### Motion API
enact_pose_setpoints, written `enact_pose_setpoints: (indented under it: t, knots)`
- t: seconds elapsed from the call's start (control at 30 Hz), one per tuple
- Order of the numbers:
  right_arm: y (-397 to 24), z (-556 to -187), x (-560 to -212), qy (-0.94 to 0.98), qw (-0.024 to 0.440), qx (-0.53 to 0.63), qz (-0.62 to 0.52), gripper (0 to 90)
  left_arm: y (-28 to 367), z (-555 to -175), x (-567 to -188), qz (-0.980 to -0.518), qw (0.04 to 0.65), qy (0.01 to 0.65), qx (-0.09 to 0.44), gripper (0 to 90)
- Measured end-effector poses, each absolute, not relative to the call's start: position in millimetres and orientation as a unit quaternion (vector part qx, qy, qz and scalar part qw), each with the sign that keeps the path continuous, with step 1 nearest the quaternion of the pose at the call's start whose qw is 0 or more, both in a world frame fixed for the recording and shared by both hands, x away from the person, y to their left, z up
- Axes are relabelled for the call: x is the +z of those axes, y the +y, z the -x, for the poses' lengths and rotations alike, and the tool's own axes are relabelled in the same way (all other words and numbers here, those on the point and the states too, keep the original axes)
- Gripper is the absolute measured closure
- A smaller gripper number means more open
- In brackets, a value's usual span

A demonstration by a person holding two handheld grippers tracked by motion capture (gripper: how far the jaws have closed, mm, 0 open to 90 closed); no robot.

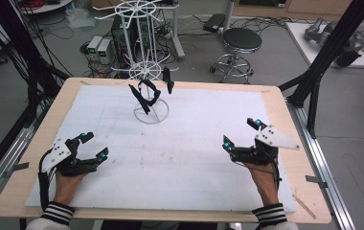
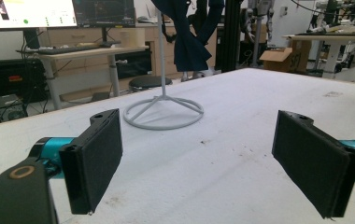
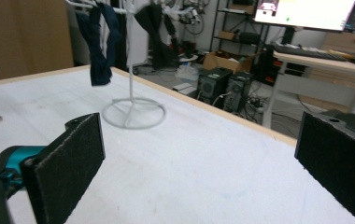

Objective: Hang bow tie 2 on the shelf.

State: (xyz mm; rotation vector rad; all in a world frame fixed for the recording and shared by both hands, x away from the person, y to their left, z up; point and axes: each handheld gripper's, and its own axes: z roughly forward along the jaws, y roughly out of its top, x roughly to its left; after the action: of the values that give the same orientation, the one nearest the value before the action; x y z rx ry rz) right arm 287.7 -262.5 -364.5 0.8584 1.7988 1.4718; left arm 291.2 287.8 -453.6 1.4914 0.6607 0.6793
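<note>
A white wire rack (image 1: 150, 111) stands at the far middle of the table, with several dark cloth pieces (image 1: 145, 97) hanging from its arms. My left gripper (image 1: 96, 144) rests low at the near left, open, nothing between its pads. My right gripper (image 1: 240, 132) sits at the near right, also open and holding nothing. In the left gripper view the rack's ring base (image 2: 164, 113) lies ahead between the wide jaws of the left gripper (image 2: 199, 158), a dark cloth (image 2: 189, 42) above it. In the right gripper view the rack base (image 3: 133, 113) and a hanging cloth (image 3: 100, 51) lie ahead and left of the right gripper (image 3: 199, 163).
A white mat (image 1: 180, 153) covers the wooden table (image 1: 292, 143). Beyond the far edge stand a round stool (image 1: 241, 40) and computer towers (image 1: 101, 48). Black frame struts (image 1: 324, 57) rise at the right, cables and struts at the left.
</note>
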Motion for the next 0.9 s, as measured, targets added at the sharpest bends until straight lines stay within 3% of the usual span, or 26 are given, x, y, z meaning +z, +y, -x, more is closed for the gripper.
enact_pose_setpoints:
  t: [0.3,0.9]
  knots:
    - [-277,-272,-417,0.653,0.336,0.574,-0.363,0.8,288,-291,-454,-0.651,0.636,0.289,0.297,16.6]
    - [-268,-285,-435,0.648,0.328,0.562,-0.396,0.8,288,-291,-454,-0.65,0.636,0.291,0.297,16.6]
